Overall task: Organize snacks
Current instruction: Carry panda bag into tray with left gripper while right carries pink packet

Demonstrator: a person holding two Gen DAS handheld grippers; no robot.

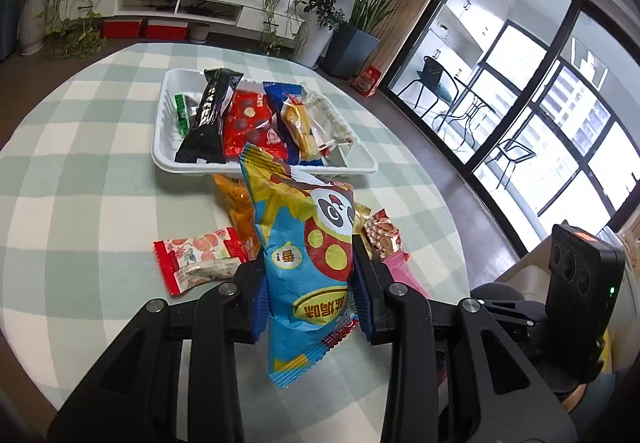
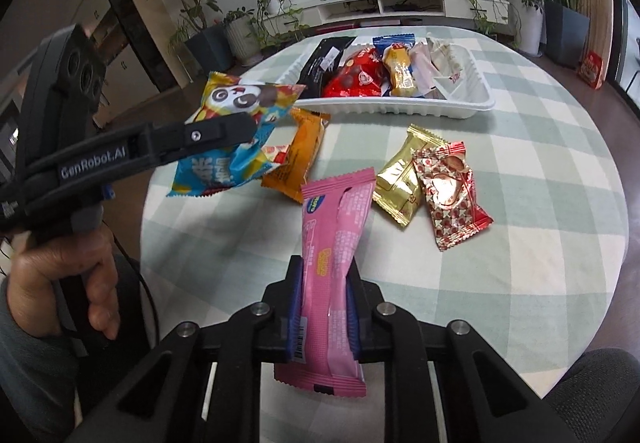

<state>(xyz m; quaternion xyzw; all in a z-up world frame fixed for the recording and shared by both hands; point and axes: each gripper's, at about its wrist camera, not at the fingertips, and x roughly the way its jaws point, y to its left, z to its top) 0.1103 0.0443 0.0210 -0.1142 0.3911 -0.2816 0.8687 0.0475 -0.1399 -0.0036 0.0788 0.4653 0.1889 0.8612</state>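
Note:
My left gripper (image 1: 310, 275) is shut on a blue panda snack bag (image 1: 308, 243) and holds it above the table, short of the white tray (image 1: 192, 165); it also shows in the right wrist view (image 2: 236, 123). My right gripper (image 2: 324, 295) is shut on a long pink snack packet (image 2: 334, 263), held above the table. The tray (image 2: 384, 109) holds several snacks: black, red, blue, yellow and clear packets. An orange packet (image 2: 298, 159), a gold packet (image 2: 400, 179) and a red heart packet (image 2: 448, 191) lie on the checked tablecloth.
A red-and-white packet (image 1: 196, 257) lies left of the left gripper. The round table (image 1: 80, 163) has a green-white checked cloth. Potted plants (image 1: 356, 15), a TV cabinet and glass doors stand beyond the table.

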